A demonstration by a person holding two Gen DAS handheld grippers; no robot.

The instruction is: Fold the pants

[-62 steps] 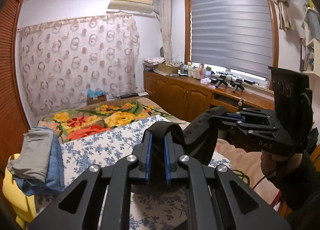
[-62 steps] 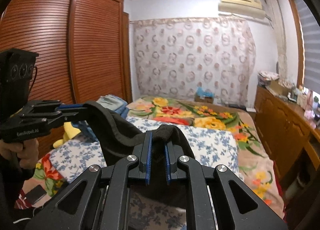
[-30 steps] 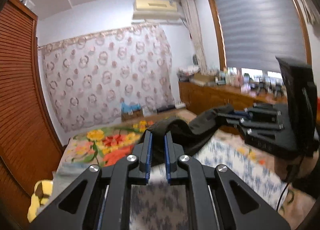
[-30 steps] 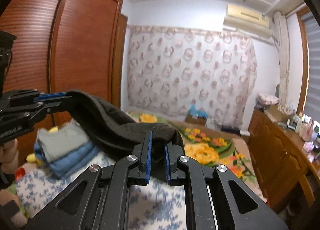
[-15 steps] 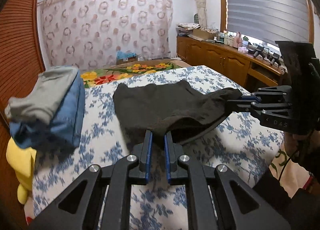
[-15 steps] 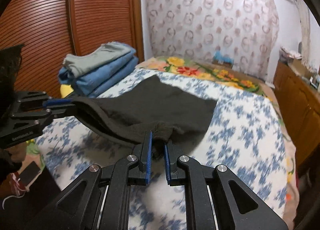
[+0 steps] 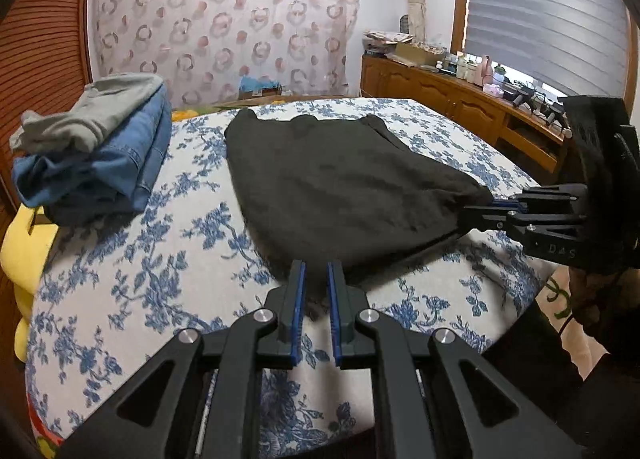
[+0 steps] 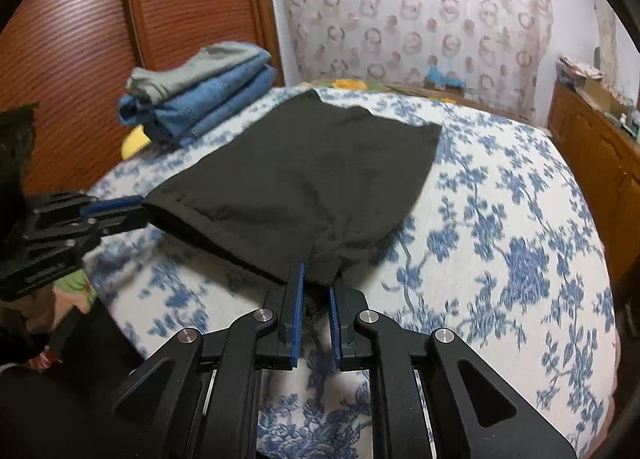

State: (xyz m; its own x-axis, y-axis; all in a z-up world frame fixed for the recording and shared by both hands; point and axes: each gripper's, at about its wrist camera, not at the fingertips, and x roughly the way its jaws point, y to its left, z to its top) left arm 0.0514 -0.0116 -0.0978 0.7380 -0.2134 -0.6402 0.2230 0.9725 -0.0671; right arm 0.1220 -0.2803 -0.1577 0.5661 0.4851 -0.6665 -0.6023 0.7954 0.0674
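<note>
left gripper (image 7: pixel 316 279): jaws nearly closed, pinching the near-left corner of the black pants (image 7: pixel 340 187).
right gripper (image 8: pixel 316 279): same narrow pinch, on the near-right corner.
pants: near edge lifted and strung between both claws, far part spread flat on the blue-floral bedspread (image 7: pixel 160 279), middle of the bed.
handling: soft, light, limp knit; sags between grips and probably won't slip off the pads. Take hold at corners or hem and keep the edge taut, or it bunches.
folded stack (image 7: pixel 92 151): grey piece on top of denim, far left, apart from the pants.
containers: none on the bed; a box on the far cabinet, contents unclear.
</note>
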